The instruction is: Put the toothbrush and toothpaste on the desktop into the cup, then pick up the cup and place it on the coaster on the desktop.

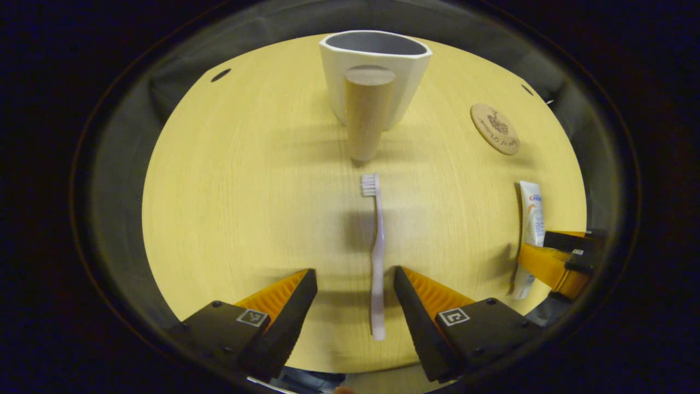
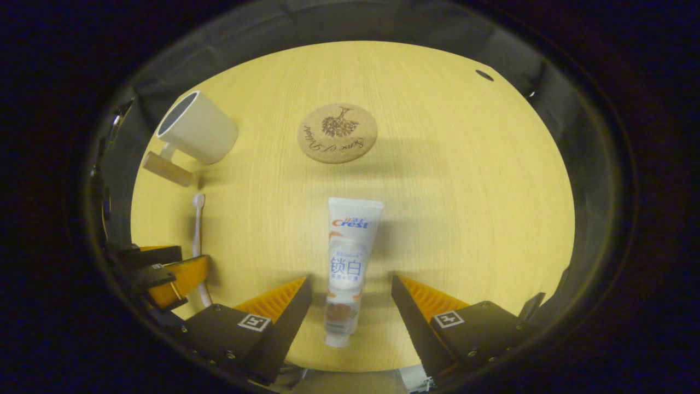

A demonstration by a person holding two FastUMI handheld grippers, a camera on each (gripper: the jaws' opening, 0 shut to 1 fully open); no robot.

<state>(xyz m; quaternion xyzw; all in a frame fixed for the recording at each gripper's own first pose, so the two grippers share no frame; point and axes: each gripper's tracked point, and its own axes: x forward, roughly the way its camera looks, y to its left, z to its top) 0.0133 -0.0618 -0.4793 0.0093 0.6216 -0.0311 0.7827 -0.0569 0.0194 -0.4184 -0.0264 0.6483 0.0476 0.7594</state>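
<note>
Plainly, we see the cup (image 1: 375,76) standing upright at twelve o'clock in the left gripper view, its mouth open toward us; what we can see of its inside is bare grey wall, though the bottom is hidden. Its round wooden handle (image 1: 367,112) points toward six o'clock, at the toothbrush (image 1: 376,257). The toothbrush lies flat on the tabletop (image 1: 246,191), bristles toward twelve o'clock, handle end running down between the jaws of our left gripper (image 1: 354,298). Those jaws are spread wide, one finger on each side of the handle, neither touching it.

In the right gripper view, the toothpaste (image 2: 349,268) lies flat with its crimped end toward twelve o'clock and its cap end toward six o'clock, between the jaws of our right gripper (image 2: 351,303). These too stand spread, clear of the tube on both sides. The cork coaster (image 2: 337,133) sits bare at twelve o'clock beyond the tube, well apart from it, and the cup sits at ten o'clock
</note>
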